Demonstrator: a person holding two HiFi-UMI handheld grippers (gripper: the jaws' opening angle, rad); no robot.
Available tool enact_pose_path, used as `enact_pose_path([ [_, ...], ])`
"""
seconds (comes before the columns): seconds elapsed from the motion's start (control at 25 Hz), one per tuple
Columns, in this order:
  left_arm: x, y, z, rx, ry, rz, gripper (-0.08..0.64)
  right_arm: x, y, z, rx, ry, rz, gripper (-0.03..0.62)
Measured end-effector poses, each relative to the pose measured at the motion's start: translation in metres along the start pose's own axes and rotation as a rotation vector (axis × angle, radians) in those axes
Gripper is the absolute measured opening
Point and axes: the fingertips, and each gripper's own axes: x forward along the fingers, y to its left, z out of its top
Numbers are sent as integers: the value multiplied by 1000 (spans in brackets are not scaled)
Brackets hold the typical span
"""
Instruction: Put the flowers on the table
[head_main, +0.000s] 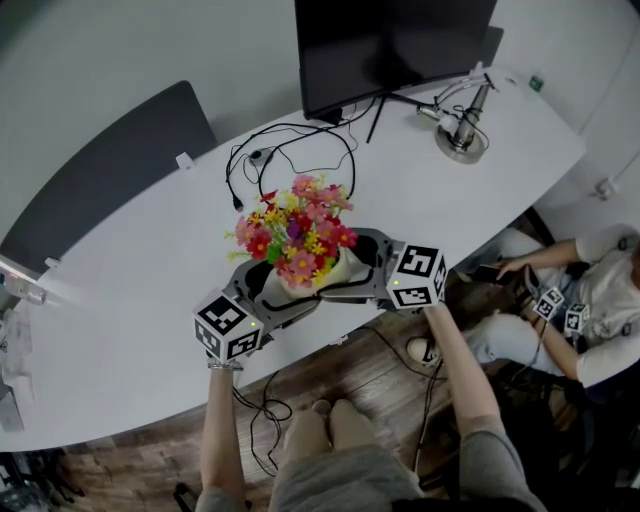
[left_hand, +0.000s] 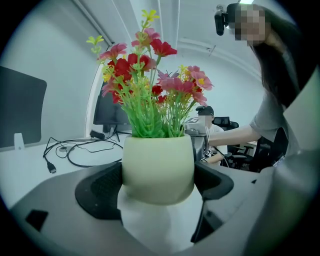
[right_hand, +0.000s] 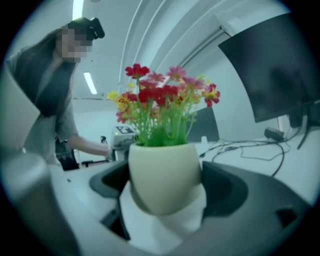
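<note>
A cream pot of red, pink and yellow flowers sits between my two grippers, over the front edge of the white table. My left gripper clasps the pot from the near left and my right gripper from the right. In the left gripper view the pot fills the gap between the dark pads, flowers rising above. The right gripper view shows the same pot pressed between its pads. Whether the pot's base rests on the table is hidden.
A black monitor stands at the table's back, with looped cables in front of it and a metal stand to its right. A dark chair back is at the left. A seated person is at the right.
</note>
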Motion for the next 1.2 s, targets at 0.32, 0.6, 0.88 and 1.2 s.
enact_pose_path([
  [0.32, 5, 0, -17, -2, 40, 17, 449, 1, -2, -18, 9, 29, -6, 448],
  [0.6, 9, 3, -26, -4, 65, 33, 449, 3, -6, -28, -10, 89, -17, 446],
  [0.88, 11, 3, -31, 11, 97, 42, 449, 2, -7, -35, -4, 131, -30, 446],
  [1.2, 11, 1, -34, 17, 122, 55, 449, 2, -7, -39, -4, 153, -43, 446],
])
